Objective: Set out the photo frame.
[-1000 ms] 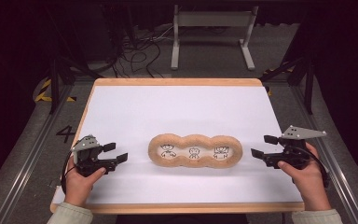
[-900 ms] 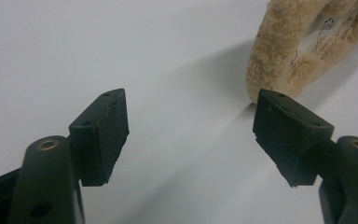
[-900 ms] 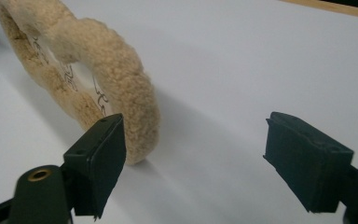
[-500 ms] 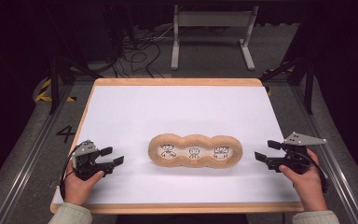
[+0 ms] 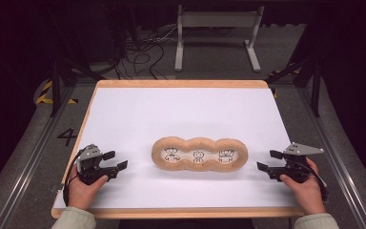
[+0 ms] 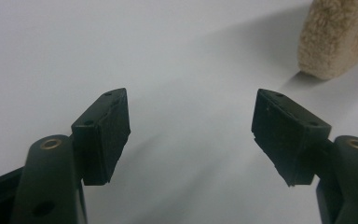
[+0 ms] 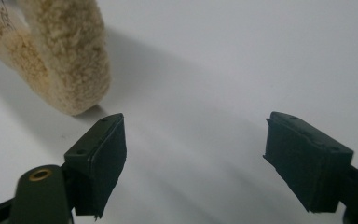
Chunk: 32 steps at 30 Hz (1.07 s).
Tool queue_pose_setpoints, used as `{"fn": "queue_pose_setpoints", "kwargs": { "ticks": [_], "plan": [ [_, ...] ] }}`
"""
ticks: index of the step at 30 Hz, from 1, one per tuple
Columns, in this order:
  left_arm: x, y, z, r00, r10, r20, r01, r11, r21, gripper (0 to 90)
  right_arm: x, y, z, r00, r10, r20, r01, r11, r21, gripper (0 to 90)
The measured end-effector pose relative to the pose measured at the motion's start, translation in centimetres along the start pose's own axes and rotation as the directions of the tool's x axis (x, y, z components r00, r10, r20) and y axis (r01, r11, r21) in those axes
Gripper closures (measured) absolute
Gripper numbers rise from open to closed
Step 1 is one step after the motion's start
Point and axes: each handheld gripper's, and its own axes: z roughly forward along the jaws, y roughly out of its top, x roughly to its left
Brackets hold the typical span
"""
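Two black two-jaw grippers flank a tan, fleecy, three-lobed pad [image 5: 199, 155] lying flat near the middle of the white table top [image 5: 181, 114]. The left gripper [image 5: 115, 161] has its jaws spread wide with nothing between them, and so has the right gripper [image 5: 269, 161]. Three small dark drawings mark the pad, too small to make out.
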Motion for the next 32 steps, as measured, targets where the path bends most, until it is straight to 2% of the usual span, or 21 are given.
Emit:
{"fn": "queue_pose_setpoints", "kwargs": {
  "ticks": [8, 9, 17, 21, 24, 32],
  "plan": [
    [-0.1, 0.0, 0.1, 1.0, 0.008, 0.0, -0.008, 0.9999, 0.008, 28.6, 0.4, -1.0, 0.7, 0.9999, -0.012, 0.01, 0.011, 0.999, 0.049, 18.4],
    [-0.1, 0.0, 0.1, 1.0, 0.004, 0.001, -0.004, 1.0, 0.008, 28.6, 0.7, -1.2, 0.8, 0.9997, -0.022, 0.013, 0.021, 0.997, 0.07, 17.6],
    [-0.1, 0.1, 0.2, 0.9999, 0.014, 0.0, -0.014, 0.9996, 0.026, 28.2, 1.1, -1.2, 1.0, 0.9982, -0.053, 0.026, 0.051, 0.994, 0.098, 13.5],
    [-0.2, 0.1, 0.4, 0.9997, 0.019, -0.015, -0.018, 0.9992, 0.036, 27.8, 1.7, -1.2, 1.4, 0.992, -0.115, 0.052, 0.108, 0.987, 0.122, 11.1],
    [-0.2, 0.1, 0.4, 0.9999, 0.009, -0.01, -0.008, 0.9992, 0.038, 27.8, 1.7, -1.2, 1.4, 0.9924, -0.111, 0.052, 0.105, 0.987, 0.119, 11.1],
    [-0.2, 0.2, 0.4, 0.9998, 0.012, -0.015, -0.011, 0.9992, 0.037, 27.7, 1.7, -1.2, 1.4, 0.9924, -0.112, 0.052, 0.105, 0.987, 0.119, 11.1]
  ]
}}
